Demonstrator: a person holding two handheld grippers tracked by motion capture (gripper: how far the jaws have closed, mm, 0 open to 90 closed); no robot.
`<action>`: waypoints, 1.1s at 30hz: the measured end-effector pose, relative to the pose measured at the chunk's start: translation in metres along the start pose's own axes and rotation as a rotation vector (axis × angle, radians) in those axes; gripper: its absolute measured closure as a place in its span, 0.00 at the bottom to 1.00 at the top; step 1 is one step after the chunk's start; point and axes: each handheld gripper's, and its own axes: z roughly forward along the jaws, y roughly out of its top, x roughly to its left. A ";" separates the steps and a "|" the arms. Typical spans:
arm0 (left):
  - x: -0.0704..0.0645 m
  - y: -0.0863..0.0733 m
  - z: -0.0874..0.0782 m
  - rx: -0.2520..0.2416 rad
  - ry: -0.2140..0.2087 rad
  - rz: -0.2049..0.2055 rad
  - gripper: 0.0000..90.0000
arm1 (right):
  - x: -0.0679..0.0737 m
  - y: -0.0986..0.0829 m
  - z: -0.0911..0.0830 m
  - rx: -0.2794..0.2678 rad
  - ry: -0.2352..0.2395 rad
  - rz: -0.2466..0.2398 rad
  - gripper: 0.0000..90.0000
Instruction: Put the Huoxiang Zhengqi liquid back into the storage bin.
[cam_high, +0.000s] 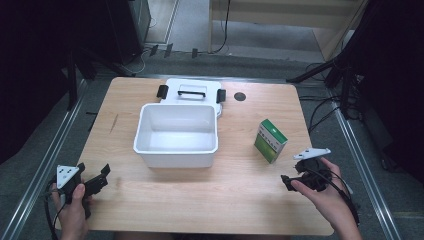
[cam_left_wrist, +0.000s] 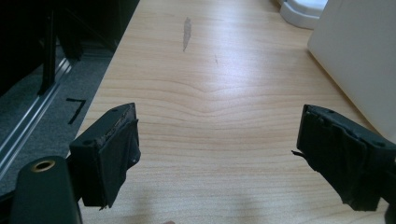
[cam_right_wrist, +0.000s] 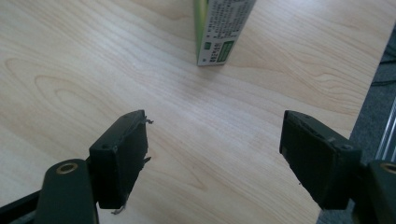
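Both wide open and empty, right gripper (cam_high: 290, 182) near green box (cam_high: 270, 140) at 11 o'clock, left gripper (cam_high: 102, 175) idle: risks toppling upright box on bench (cam_high: 240, 200) if one jaw touches first.

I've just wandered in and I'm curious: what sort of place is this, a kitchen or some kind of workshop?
Probably a lab or test room. A person's hands hold the left gripper and right gripper over a bare wooden table; black stands and loose cables ring it, and the props are a white bin and a green box.
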 end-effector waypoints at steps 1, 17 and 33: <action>0.000 0.000 0.000 0.003 0.005 0.001 0.16 | 0.000 0.005 -0.001 0.030 0.005 -0.011 0.25; -0.003 0.001 0.002 0.017 0.001 0.029 0.16 | -0.002 0.083 -0.016 0.301 0.026 -0.115 0.22; -0.007 0.001 0.003 0.037 0.011 0.069 0.16 | -0.004 0.151 0.018 0.469 0.015 -0.122 0.31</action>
